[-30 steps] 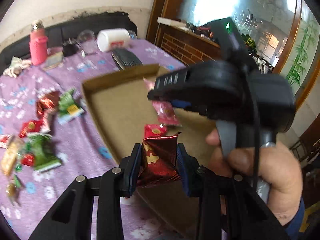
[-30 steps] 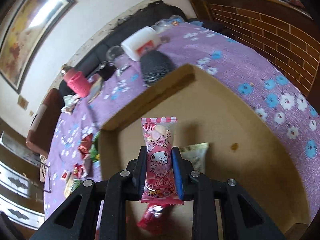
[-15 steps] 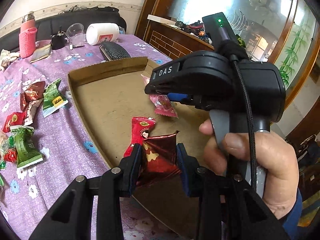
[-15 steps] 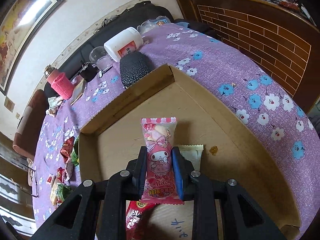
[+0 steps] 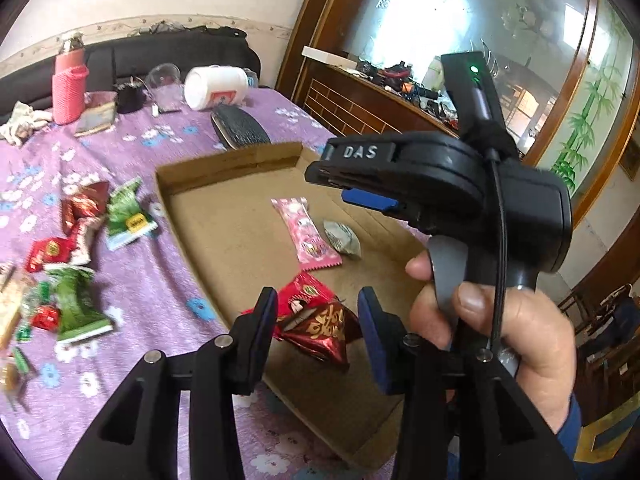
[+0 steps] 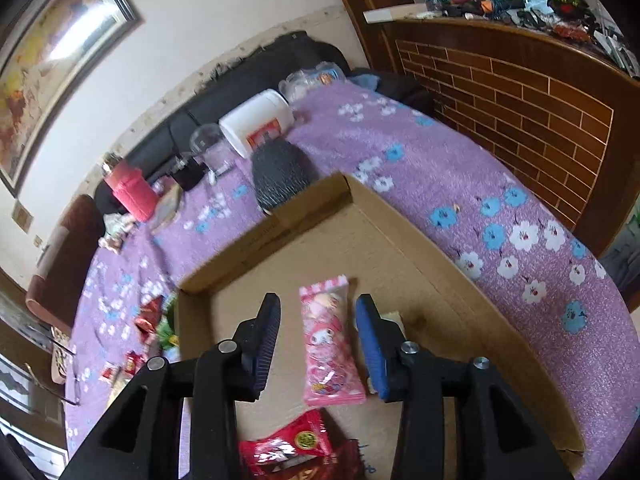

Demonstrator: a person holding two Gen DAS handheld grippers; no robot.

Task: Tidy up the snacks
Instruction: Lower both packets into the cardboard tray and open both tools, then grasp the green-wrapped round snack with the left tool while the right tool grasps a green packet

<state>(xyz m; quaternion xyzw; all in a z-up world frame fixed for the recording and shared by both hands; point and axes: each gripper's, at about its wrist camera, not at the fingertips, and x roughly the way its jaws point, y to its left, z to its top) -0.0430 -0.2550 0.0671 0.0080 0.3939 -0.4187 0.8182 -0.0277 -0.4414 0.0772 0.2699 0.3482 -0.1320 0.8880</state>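
My left gripper (image 5: 318,312) hangs with its tongs spread wide, gripping nothing. The dark red foil packet (image 5: 322,330) lies between the fingers but apart from both pads, resting on the floor of the cardboard tray (image 5: 224,232) at its near end. Just behind it I see the bright red snack bag (image 5: 302,290), partly tucked under the foil packet.

My right gripper (image 6: 318,340) is spread too, empty. The pink candy pack (image 6: 330,346) lies flat on the tray floor (image 6: 420,264) between the fingers, touching neither. Beside the blue pad a pale wrapper (image 6: 394,318) peeks out; in the left view it shows as a silvery packet (image 5: 342,238) right next to the pink pack (image 5: 306,232).

In the left view the right gripper's body and the hand (image 5: 492,328) holding it sit over the tray's right side.

Left of the tray, loose red and green snacks (image 5: 76,256) lie scattered on the purple floral cloth (image 5: 152,292). Past the tray's far wall sit a black case (image 5: 240,130), a white tub on its side (image 5: 216,88) and a pink bottle (image 5: 70,88).
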